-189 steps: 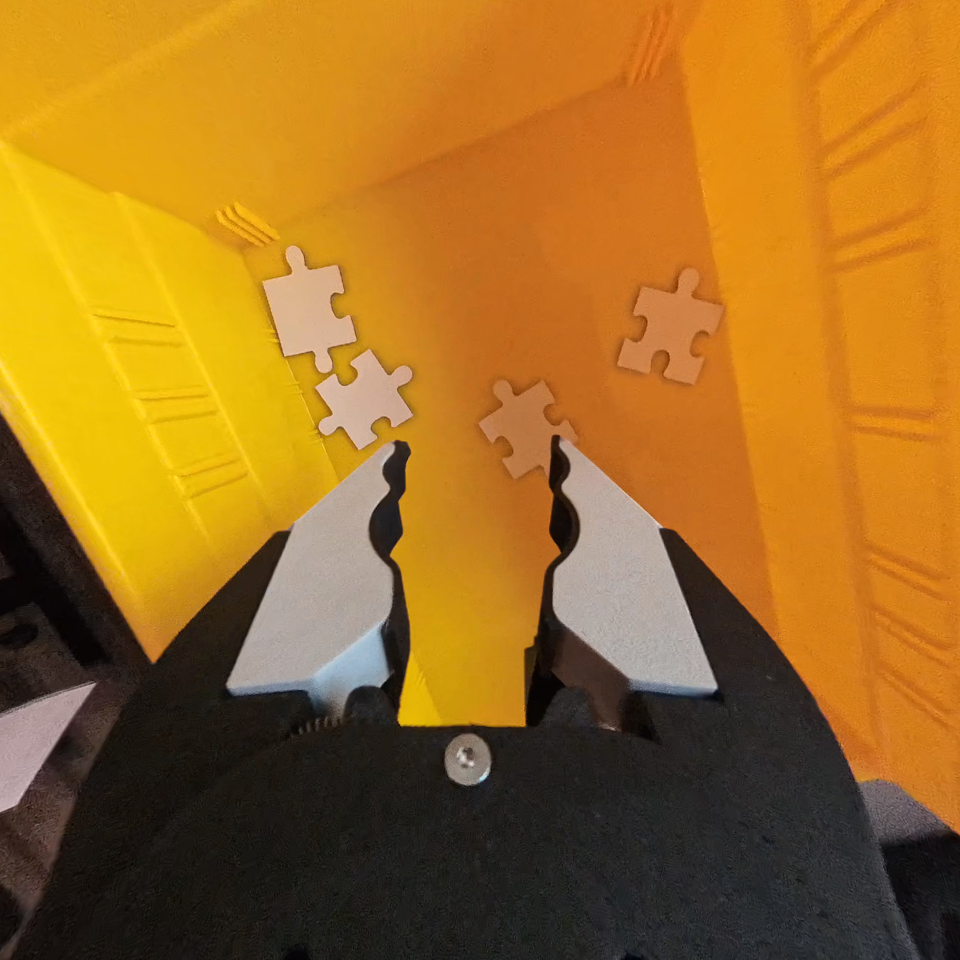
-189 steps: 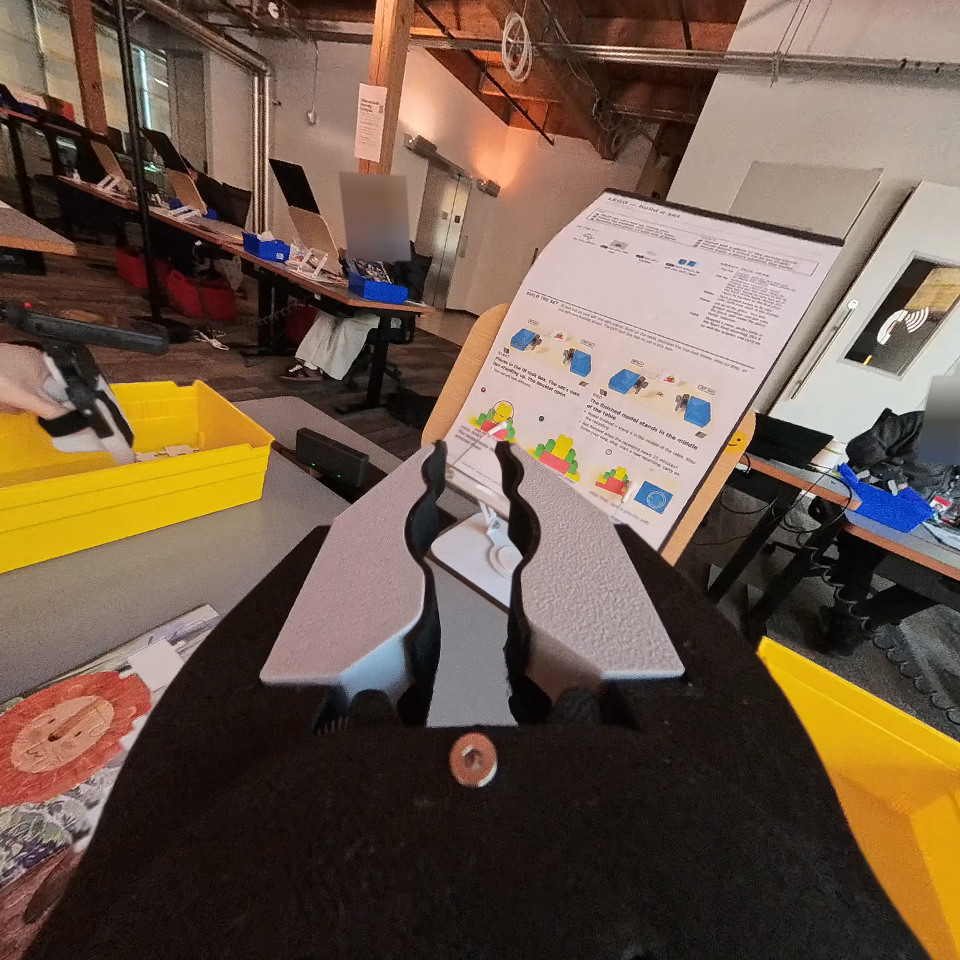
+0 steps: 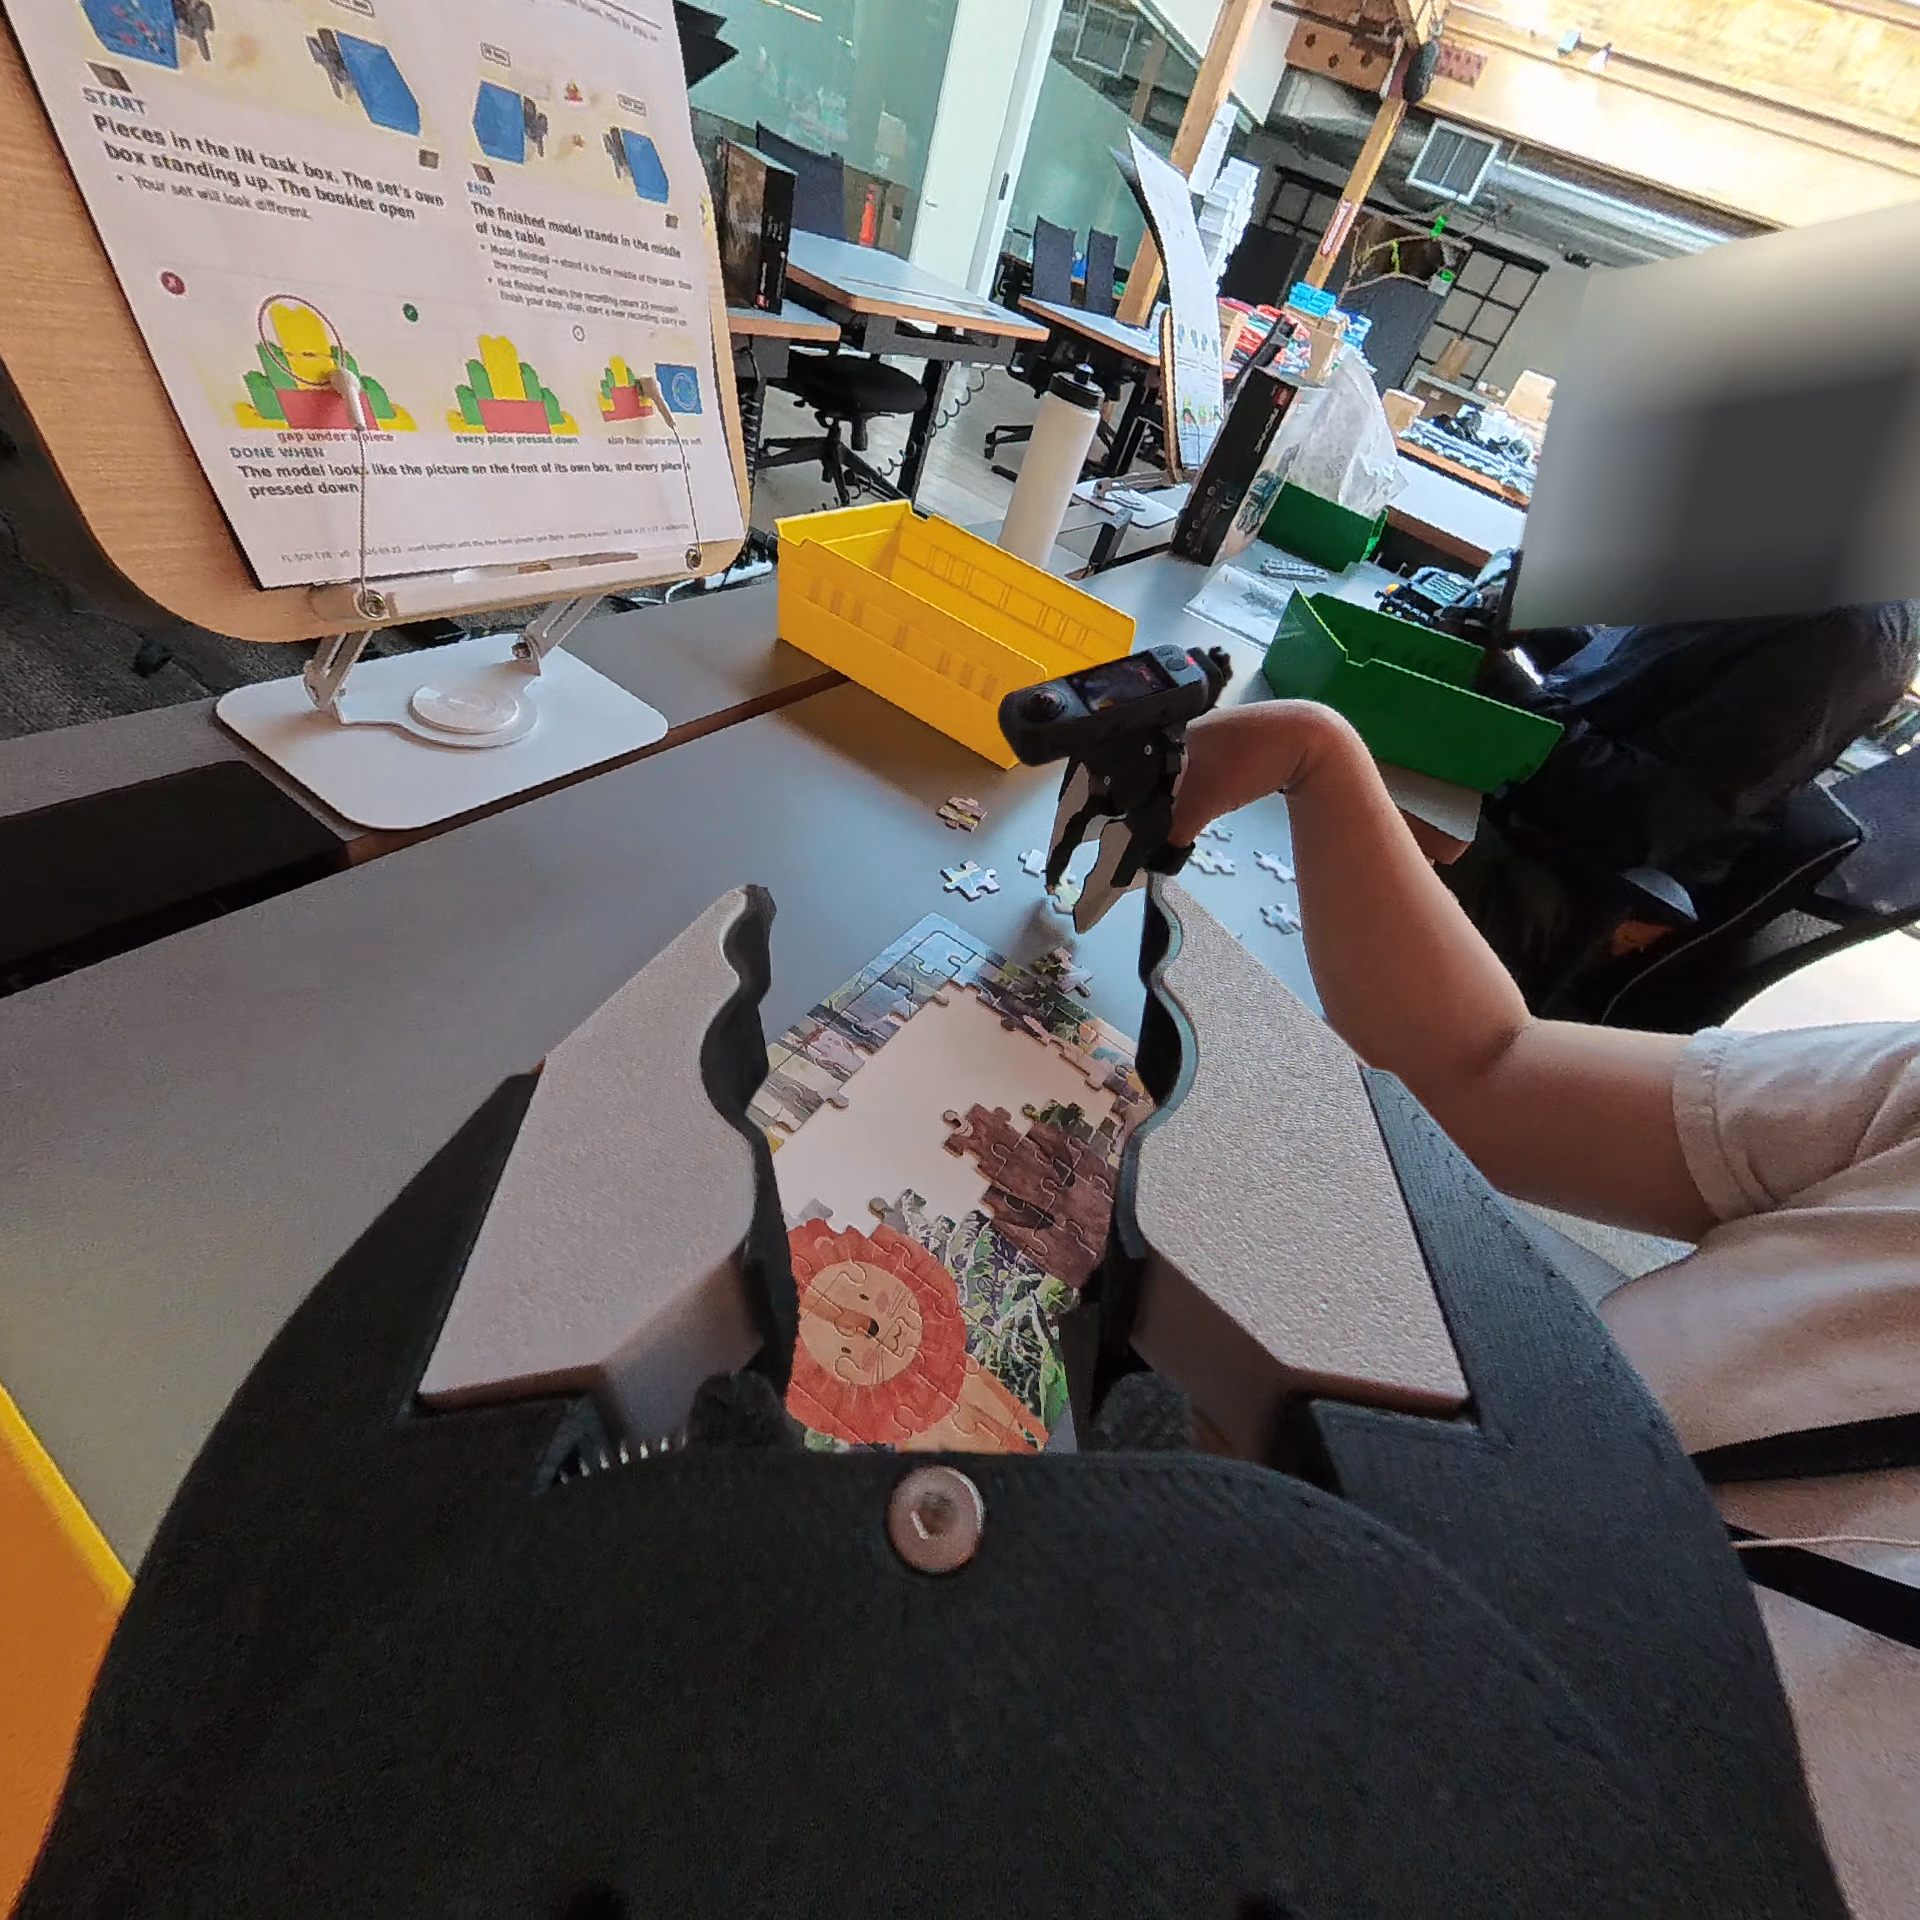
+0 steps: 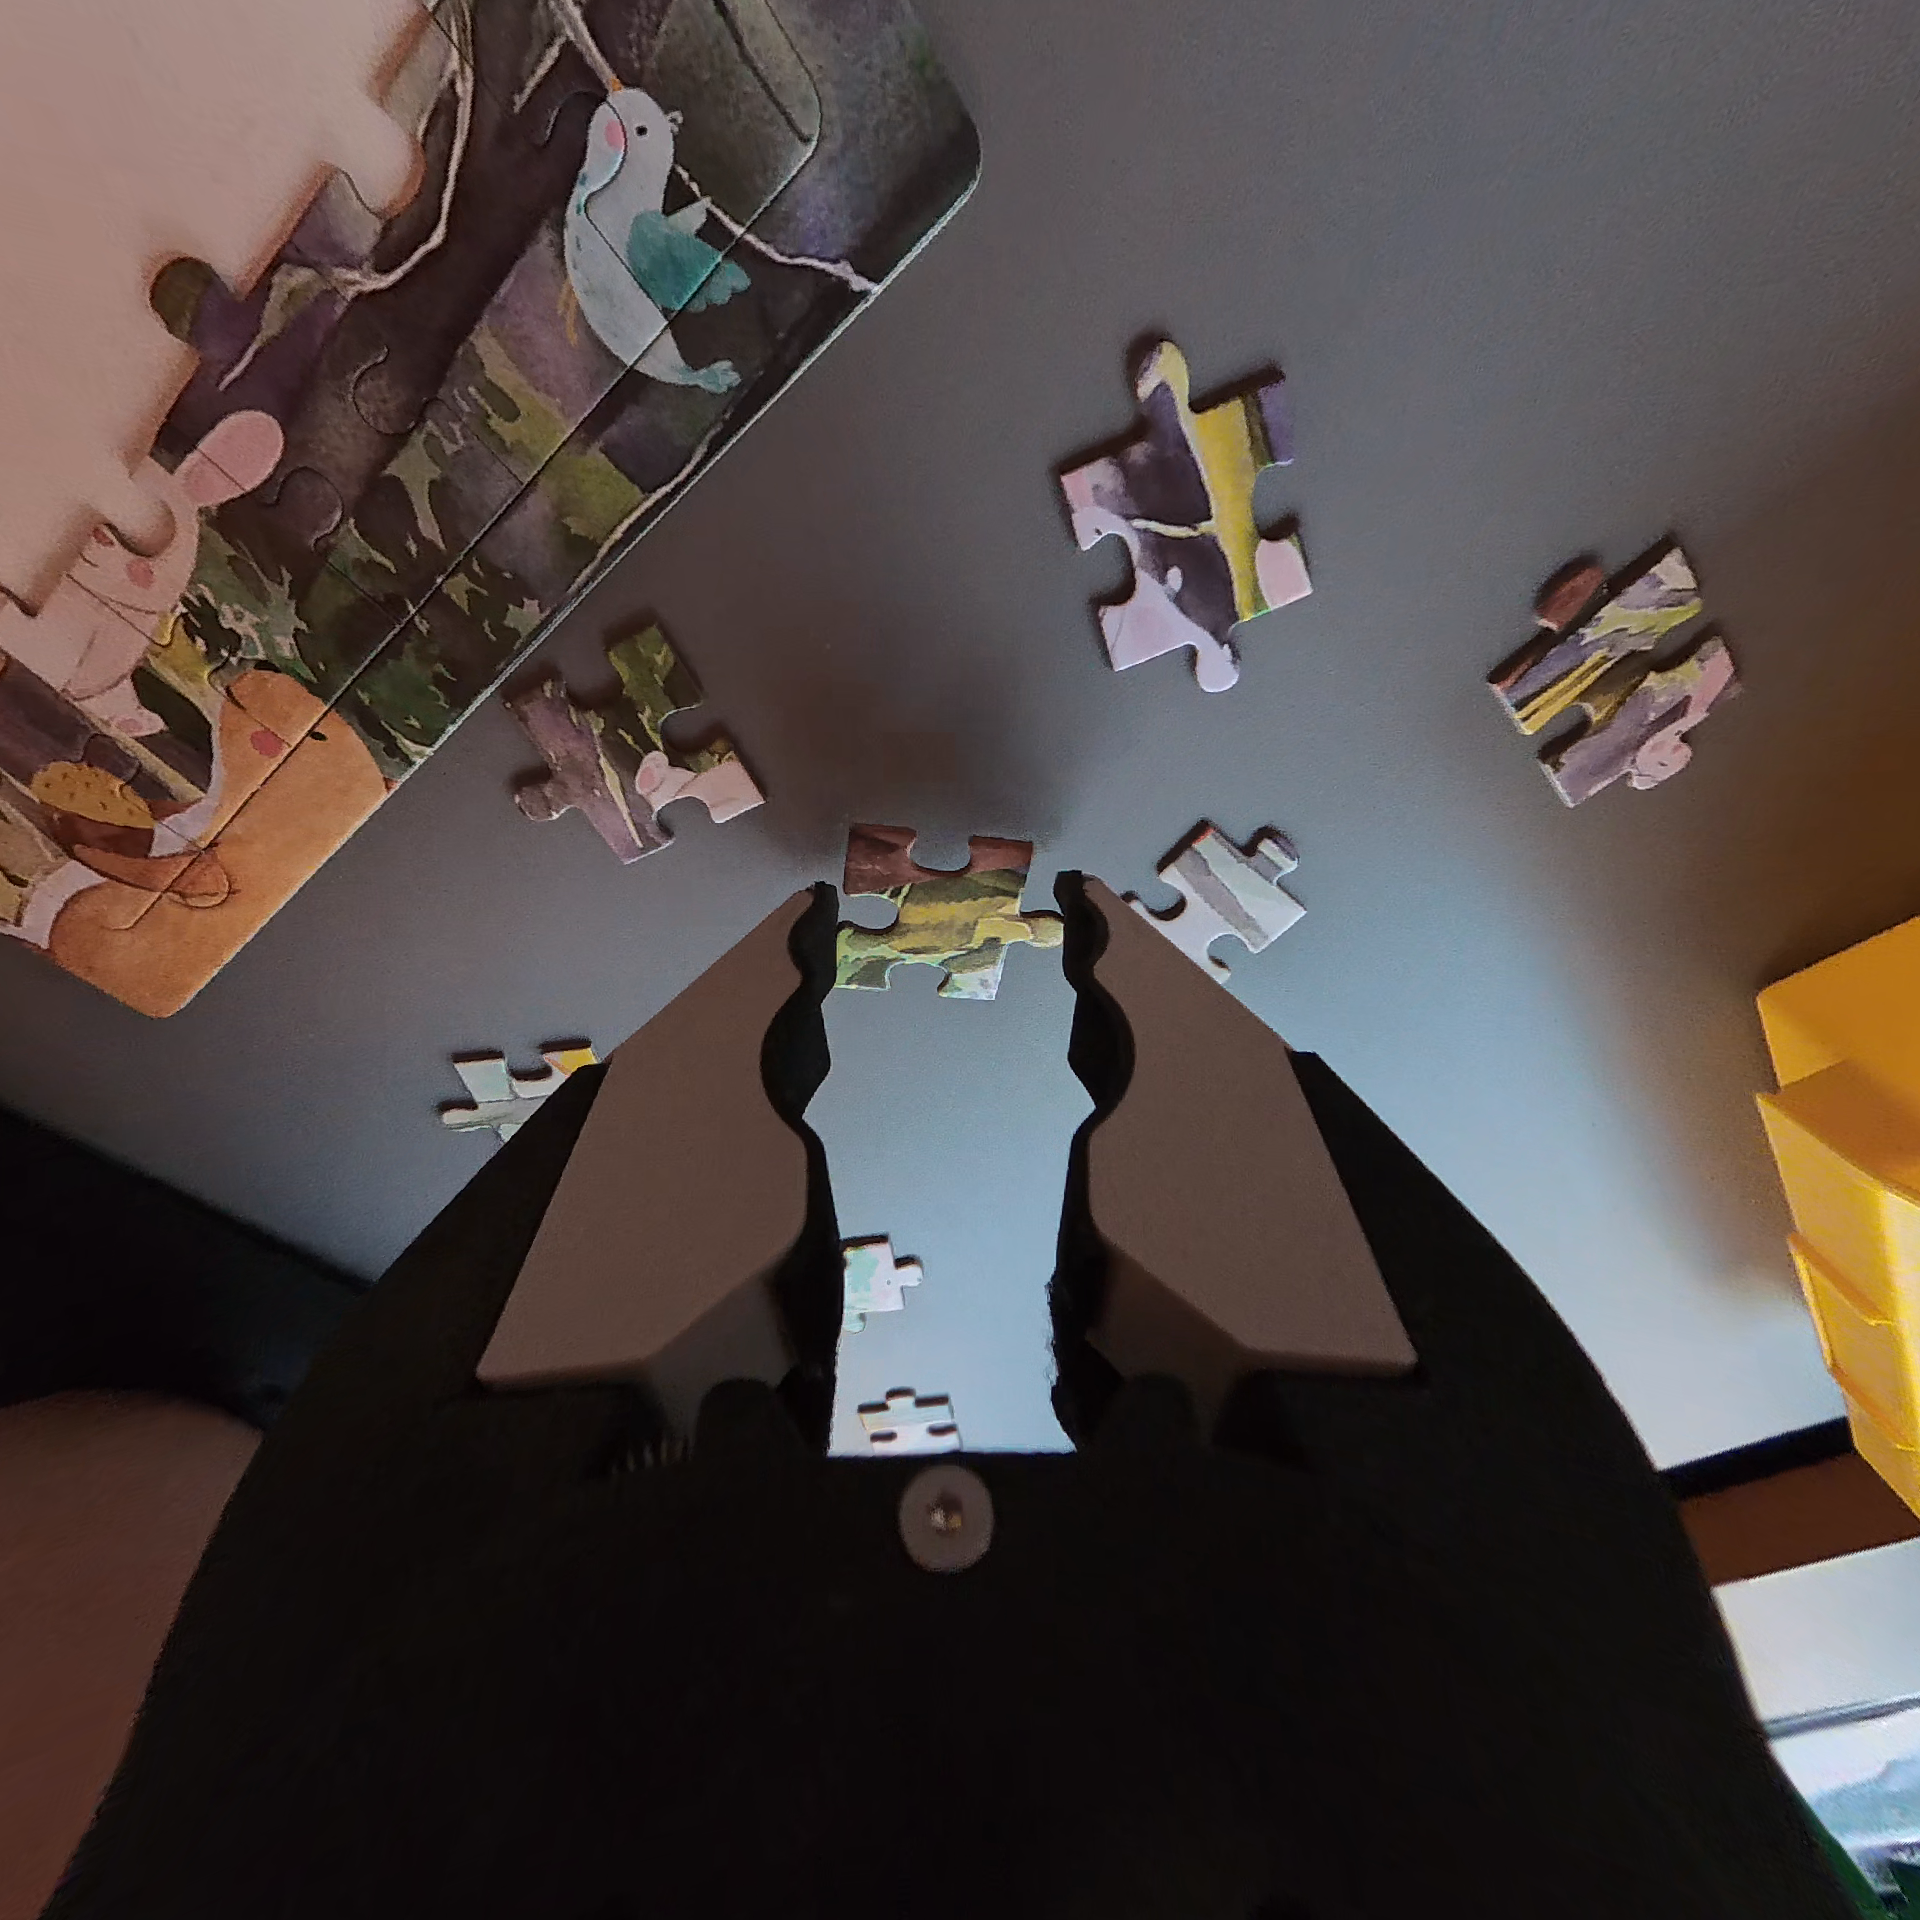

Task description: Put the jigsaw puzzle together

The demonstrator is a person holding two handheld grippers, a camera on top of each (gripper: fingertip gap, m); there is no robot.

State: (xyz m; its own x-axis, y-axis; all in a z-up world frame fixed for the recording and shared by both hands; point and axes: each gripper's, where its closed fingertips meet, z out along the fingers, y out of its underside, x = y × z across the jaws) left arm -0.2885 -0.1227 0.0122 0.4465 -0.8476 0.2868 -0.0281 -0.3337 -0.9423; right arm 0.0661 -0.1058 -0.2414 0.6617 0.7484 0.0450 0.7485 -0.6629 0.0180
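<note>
**Right gripper poised over a loose piece beside the half-built puzzle**

Left wrist view: the left gripper [image 3: 951, 925] hangs above the grey table [image 3: 312, 1091], jaws wide apart and holding nothing. Between its fingers lies the puzzle [image 3: 935, 1195], part built, with a lion at the near end and a bare pale gap in the middle. Beyond it the right gripper [image 3: 1086, 899], in a person's hand [image 3: 1247, 758], points down among loose pieces [image 3: 971, 878]. A yellow bin [image 3: 935, 623] sits at the table's far edge; nothing shows inside it. A green bin [image 3: 1392, 696] stands to its right, contents hidden. An instruction sheet on a stand [image 3: 416, 312] rises at left. Desks, chairs and a white bottle [image 3: 1049, 457] fill the room behind.

Right wrist view: the right gripper [image 4: 940, 899] has its jaws open, tips either side of a green-brown piece [image 4: 935, 914] lying flat on the table [image 4: 1455, 260]; whether they touch it I cannot tell. The puzzle's corner [image 4: 416, 416] lies upper left, other pieces [image 4: 1195, 509] scattered about. A yellow bin's wall [image 4: 1849, 1195] shows at right.
</note>
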